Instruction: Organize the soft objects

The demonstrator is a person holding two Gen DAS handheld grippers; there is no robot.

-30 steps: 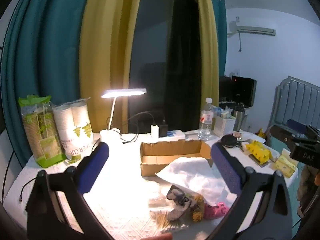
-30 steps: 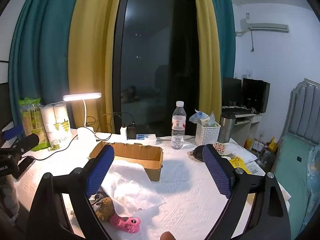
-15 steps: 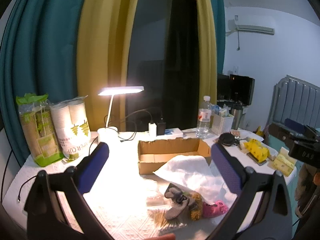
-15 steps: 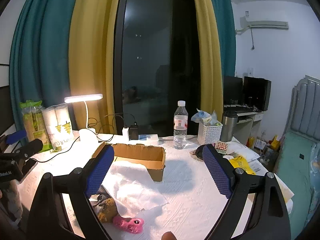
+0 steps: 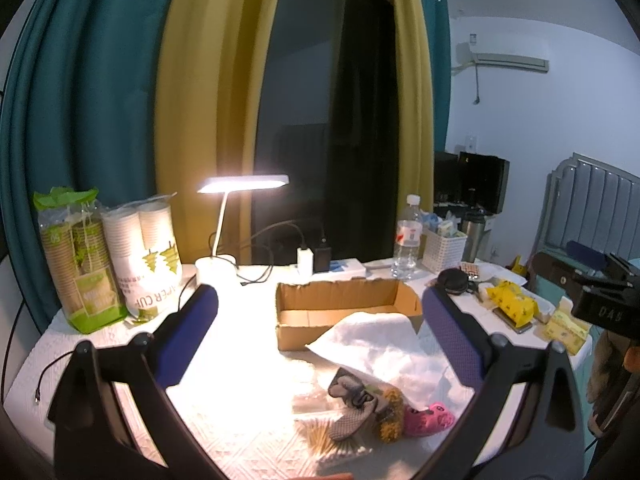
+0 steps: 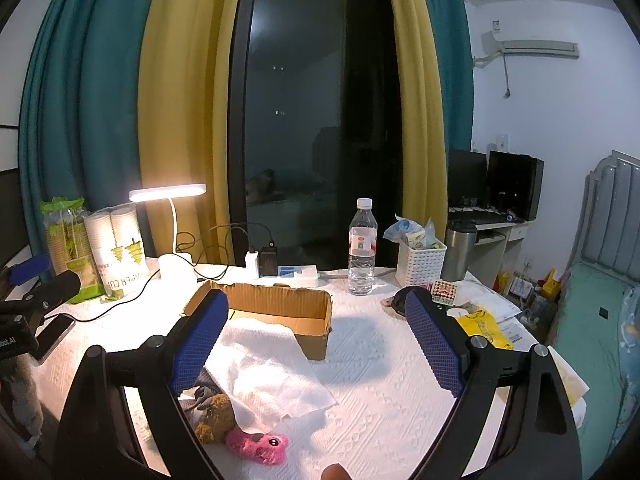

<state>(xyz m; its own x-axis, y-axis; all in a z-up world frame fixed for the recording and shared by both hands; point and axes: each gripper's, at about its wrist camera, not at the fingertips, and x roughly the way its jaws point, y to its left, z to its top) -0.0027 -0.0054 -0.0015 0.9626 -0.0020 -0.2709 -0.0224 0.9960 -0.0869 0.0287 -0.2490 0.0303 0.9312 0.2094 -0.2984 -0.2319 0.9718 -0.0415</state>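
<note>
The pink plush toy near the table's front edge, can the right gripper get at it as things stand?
Probably yes. The right gripper is open and empty, and the pink plush toy lies uncovered just past the white towel's corner, beside the brown plush.

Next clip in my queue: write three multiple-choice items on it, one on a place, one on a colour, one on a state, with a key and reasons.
1. Where does the white towel lie?
A. Draped from the cardboard box onto the table
B. Folded inside the white basket
C. Under the lamp base

2. What colour is the small plush nearest the camera?
A. Green
B. Pink
C. Blue

3. How are the left gripper and right gripper?
A. Both shut on toys
B. One holds the towel
C. Both open and empty

Key: 1 A, the towel spills over the box's front edge; 2 B, it is bright pink; 3 C, the jaws stand wide apart with nothing between them.
</note>
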